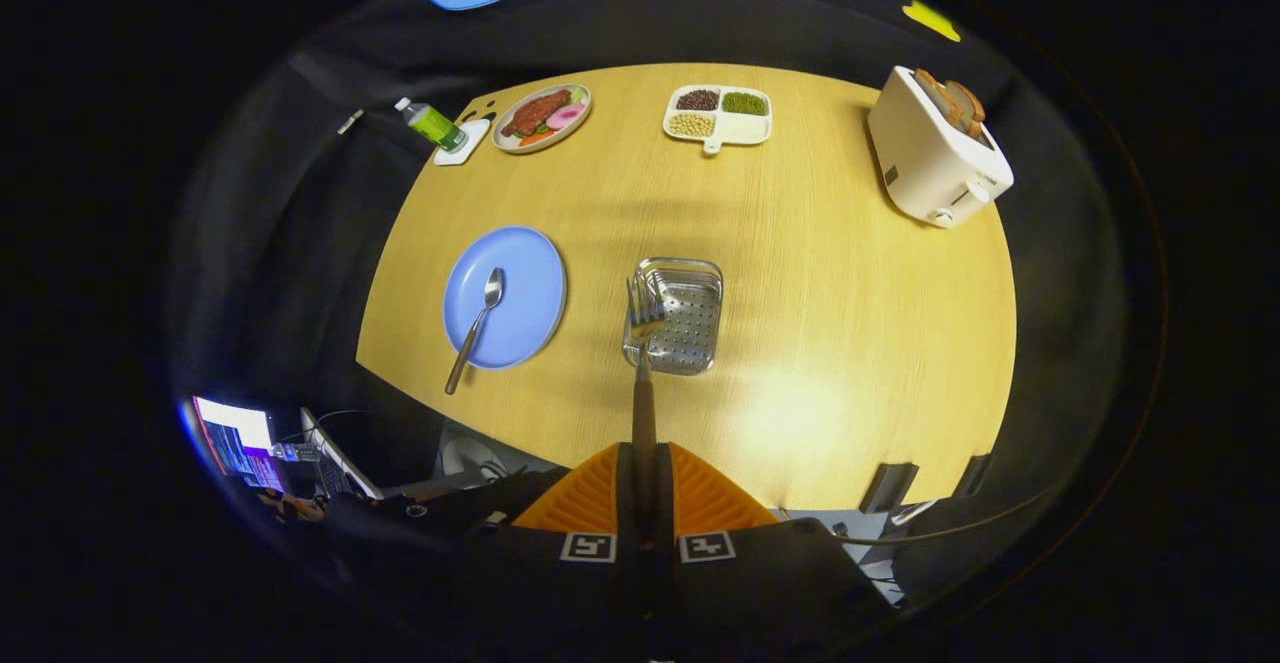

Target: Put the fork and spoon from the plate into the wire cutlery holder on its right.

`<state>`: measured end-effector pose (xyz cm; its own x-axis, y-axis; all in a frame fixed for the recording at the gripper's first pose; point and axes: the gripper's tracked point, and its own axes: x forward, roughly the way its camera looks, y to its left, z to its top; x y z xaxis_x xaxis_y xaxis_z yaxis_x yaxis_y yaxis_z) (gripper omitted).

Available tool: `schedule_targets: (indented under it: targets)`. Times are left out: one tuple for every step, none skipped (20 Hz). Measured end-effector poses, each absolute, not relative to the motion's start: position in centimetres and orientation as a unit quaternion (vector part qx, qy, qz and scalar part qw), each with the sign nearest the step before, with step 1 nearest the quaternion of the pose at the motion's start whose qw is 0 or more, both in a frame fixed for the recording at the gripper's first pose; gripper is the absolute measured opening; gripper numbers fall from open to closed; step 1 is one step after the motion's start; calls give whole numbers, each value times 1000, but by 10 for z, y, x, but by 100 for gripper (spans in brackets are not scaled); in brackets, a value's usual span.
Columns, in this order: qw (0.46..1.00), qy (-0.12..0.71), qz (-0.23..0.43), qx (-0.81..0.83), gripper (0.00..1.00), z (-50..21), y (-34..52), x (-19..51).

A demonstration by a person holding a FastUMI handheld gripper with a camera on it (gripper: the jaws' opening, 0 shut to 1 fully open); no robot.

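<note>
Gripper view looks down from high above a round wooden desk (800, 273), with the tongs (644, 503) closed on the dark handle of a fork (643, 363), both fingers pressed against the handle from either side. The fork runs straight ahead from between the fingers, its tines seen over the near left edge of the wire cutlery holder (680, 315), a perforated metal basket standing on the desk just ahead of the tongs; from this height I cannot tell whether the tines touch the basket or hang above it. Ahead and to the left of the tongs, well apart from the holder, sits a blue plate (525, 273) with the spoon (480, 323) lying on it, bowl on the plate and handle reaching out over the plate's near rim toward the desk edge. Far beyond the tongs, along the back of the desk, are a plate of meat and vegetables (542, 117), a white divided tray (718, 115) holding beans or grains in three of its compartments, and to the far left a green bottle (432, 125) on a white coaster. Ahead to the far right stands a white toaster (935, 158) with bread slices sticking up from its slots.
</note>
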<state>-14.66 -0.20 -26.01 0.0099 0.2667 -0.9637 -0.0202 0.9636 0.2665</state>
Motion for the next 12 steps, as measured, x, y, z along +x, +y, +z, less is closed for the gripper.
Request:
schedule_targets:
  targets:
    - [694, 708, 97, 90, 8, -268, -6, -146]
    - [686, 717, 91, 90, 8, -275, -10, -145]
    - [676, 727, 88, 87, 8, -281, -13, -143]
    - [667, 735, 87, 83, 8, -286, -15, -142]
    - [656, 745, 89, 81, 8, -291, -15, -140]
    - [646, 753, 93, 83, 8, -295, -13, -137]
    - [634, 762, 95, 86, 8, -298, -12, -134]
    - [623, 772, 96, 85, 8, -301, -12, -132]
    - [610, 782, 100, 78, 8, -304, -13, -130]
    - [599, 792, 99, 69, 8, -309, -15, -127]
    - [590, 799, 98, 60, 8, -314, -17, -124]
    - [582, 806, 93, 53, 8, -318, -18, -121]
